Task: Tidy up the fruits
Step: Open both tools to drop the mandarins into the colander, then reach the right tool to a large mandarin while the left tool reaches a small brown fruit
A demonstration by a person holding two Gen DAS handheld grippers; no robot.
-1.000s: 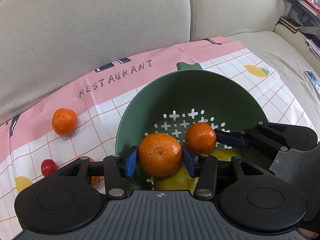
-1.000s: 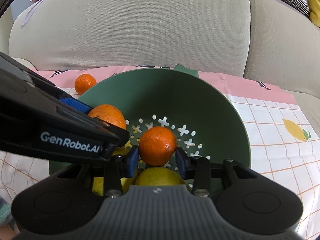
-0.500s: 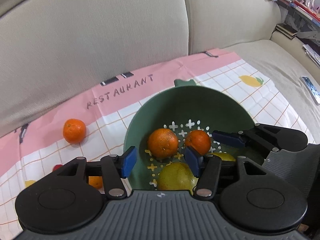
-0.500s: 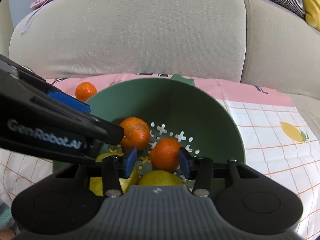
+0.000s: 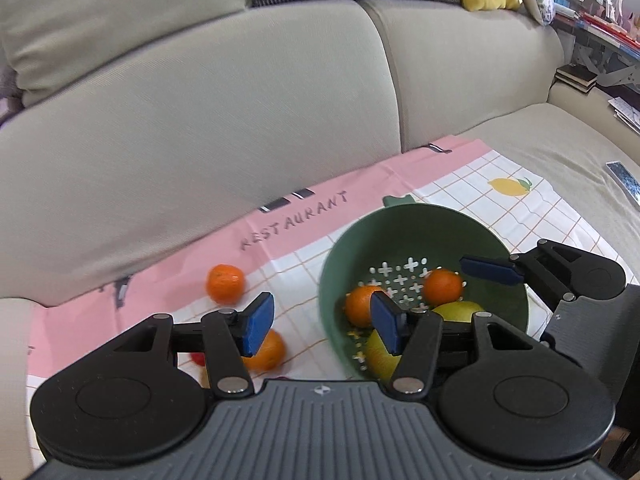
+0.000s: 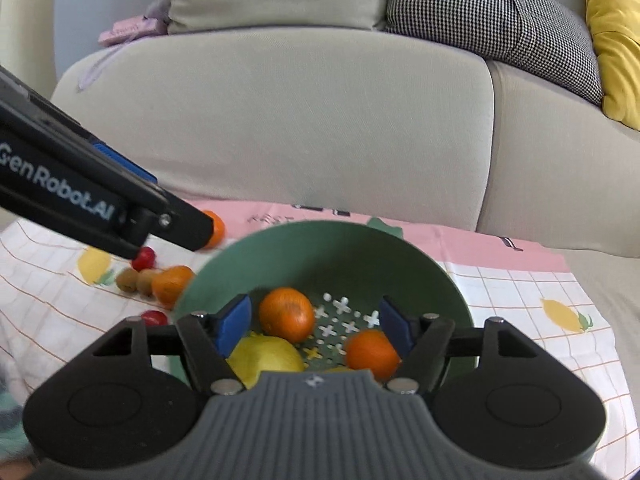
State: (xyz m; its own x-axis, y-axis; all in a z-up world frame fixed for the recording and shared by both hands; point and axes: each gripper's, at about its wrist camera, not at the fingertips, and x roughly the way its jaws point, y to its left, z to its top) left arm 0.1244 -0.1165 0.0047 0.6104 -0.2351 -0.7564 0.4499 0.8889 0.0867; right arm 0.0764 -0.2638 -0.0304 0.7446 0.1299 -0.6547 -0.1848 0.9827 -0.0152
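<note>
- Where the pink-and-white checked cloth (image 5: pixel 472 184) covers the beige sofa seat (image 5: pixel 568 152), a round green plastic colander bowl (image 6: pixel 340 256) sits with its perforated floor of cross-shaped holes facing up; a small tab handle on its far rim points toward the sofa backrest (image 6: pixel 280 120)
- Inside the bowl lie two glossy orange mandarins, one on the left (image 6: pixel 286 314) and one on the right (image 6: pixel 372 353), well apart across the holes; a yellow-green lemon-like fruit (image 6: pixel 266 360) lies just beside the left one, at the near wall
- Being round, the fruits show no clear long axis
- Outside the bowl, on the cloth to its left, a loose mandarin (image 5: pixel 225 283) rests near the printed word, and another mandarin (image 6: pixel 170 284) lies just beside the bowl's rim; two brown kiwis (image 6: pixel 138 280) and small red fruits (image 6: pixel 143 258) cluster next to it
- The left gripper (image 5: pixel 322 322) hangs over the bowl's left rim with its blue pads (image 5: pixel 258 322) spread apart, holding nothing; the right gripper (image 6: pixel 314 326) hovers above the bowl's inside, jaws likewise wide and empty
- The bowl's right side borders bare cloth; the backrest rises close behind the far rim
</note>
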